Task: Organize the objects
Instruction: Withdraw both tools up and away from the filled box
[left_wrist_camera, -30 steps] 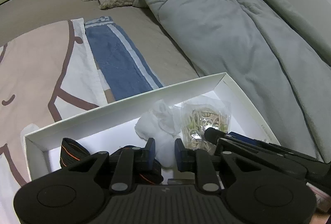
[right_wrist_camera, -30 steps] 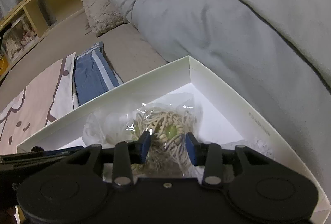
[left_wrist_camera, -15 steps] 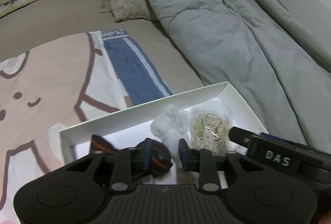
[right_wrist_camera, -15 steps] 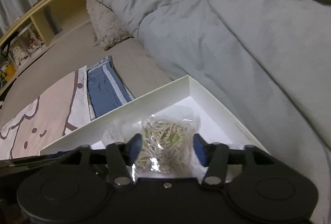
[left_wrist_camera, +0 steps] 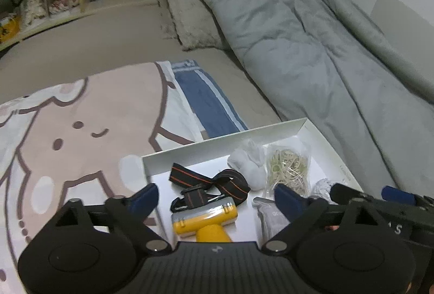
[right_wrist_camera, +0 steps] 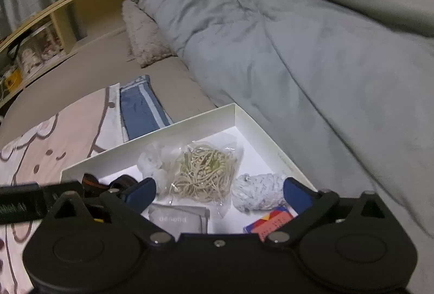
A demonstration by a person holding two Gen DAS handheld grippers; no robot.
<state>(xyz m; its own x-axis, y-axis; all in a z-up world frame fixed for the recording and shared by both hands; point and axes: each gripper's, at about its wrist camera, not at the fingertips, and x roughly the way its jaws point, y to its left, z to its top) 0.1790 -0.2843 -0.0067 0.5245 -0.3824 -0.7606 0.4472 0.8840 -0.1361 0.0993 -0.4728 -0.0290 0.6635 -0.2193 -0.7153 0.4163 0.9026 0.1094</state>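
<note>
Blue-padded, your left gripper [left_wrist_camera: 215, 195] and right gripper [right_wrist_camera: 219, 190] have both just been spreading their jaws and now stand wide apart with nothing between them, higher above the white box [left_wrist_camera: 222, 135] on the bed than a second ago. The strap [left_wrist_camera: 208, 182] and the bag of rubber bands [right_wrist_camera: 203, 174] lie loose in the box. Your left view alone shows the yellow brush [left_wrist_camera: 206, 220] near the strap; your right view alone shows the red-and-blue card [right_wrist_camera: 270, 220] beside the white wad [right_wrist_camera: 257, 193].
</note>
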